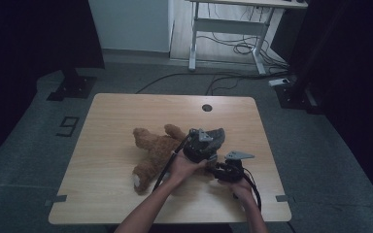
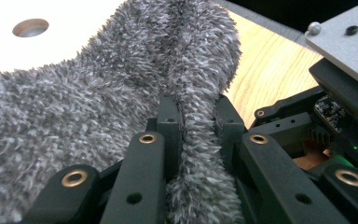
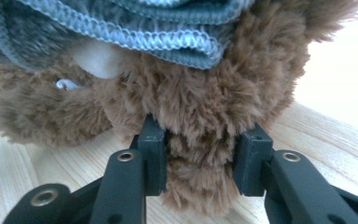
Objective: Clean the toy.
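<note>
My left gripper (image 2: 198,121) pinches fold of grey fuzzy cloth (image 2: 98,98); cloth's far edges cut off by frame. My right gripper (image 3: 200,154) clamps brown teddy bear (image 3: 205,98), jaws pressed into fur; which limb, cannot tell. Cloth's stitched hem drapes over bear. Bear (image 1: 150,153) lies mid-table (image 1: 107,121), partly hidden behind my 2 grippers. High view dim.

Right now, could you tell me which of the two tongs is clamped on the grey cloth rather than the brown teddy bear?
The left tongs: they pinch a fold of the fluffy grey cloth. The right tongs squeeze the brown teddy bear instead.
</note>
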`<control>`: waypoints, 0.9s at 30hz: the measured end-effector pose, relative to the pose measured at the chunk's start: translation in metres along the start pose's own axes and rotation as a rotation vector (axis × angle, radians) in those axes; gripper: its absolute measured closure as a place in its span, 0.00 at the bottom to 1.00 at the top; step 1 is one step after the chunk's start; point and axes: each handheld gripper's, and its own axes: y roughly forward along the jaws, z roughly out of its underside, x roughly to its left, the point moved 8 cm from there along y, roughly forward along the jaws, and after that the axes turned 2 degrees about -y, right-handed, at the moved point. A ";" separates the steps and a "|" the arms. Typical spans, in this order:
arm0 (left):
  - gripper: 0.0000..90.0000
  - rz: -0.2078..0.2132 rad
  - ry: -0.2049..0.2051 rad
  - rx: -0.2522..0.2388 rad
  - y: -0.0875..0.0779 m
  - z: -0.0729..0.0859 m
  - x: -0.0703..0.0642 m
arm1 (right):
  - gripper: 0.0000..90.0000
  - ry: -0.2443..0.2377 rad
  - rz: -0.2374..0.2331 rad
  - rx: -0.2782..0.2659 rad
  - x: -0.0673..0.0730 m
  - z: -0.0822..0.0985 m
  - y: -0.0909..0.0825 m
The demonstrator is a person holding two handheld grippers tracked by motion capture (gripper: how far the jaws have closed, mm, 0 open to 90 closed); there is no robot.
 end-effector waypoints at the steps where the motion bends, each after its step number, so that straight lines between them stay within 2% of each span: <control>1: 0.86 -0.003 0.000 -0.001 -0.002 0.000 0.001 | 0.70 0.004 -0.004 -0.001 0.000 0.000 0.000; 5: 0.86 -0.036 0.005 -0.007 -0.012 0.000 0.009 | 0.71 0.002 -0.010 -0.004 0.001 -0.001 0.000; 8: 0.86 -0.045 -0.023 -0.020 -0.021 0.001 0.018 | 0.71 0.007 -0.013 -0.004 0.001 -0.001 0.000; 13: 0.86 -0.079 -0.046 -0.019 -0.032 0.007 0.033 | 0.71 0.006 -0.017 -0.004 0.000 -0.001 0.000; 19: 0.86 -0.126 -0.085 0.006 -0.042 0.027 0.059 | 0.71 0.010 -0.021 -0.007 -0.001 -0.001 0.000; 21: 0.86 -0.113 -0.109 -0.006 -0.048 0.032 0.064 | 0.71 0.008 -0.024 -0.008 -0.001 -0.001 0.000; 25: 0.86 -0.146 -0.088 -0.016 -0.064 0.035 0.072 | 0.71 0.010 -0.025 -0.007 -0.001 -0.001 0.000; 27: 0.86 -0.163 -0.093 -0.029 -0.074 0.038 0.079 | 0.71 0.011 -0.023 -0.007 -0.001 -0.001 -0.001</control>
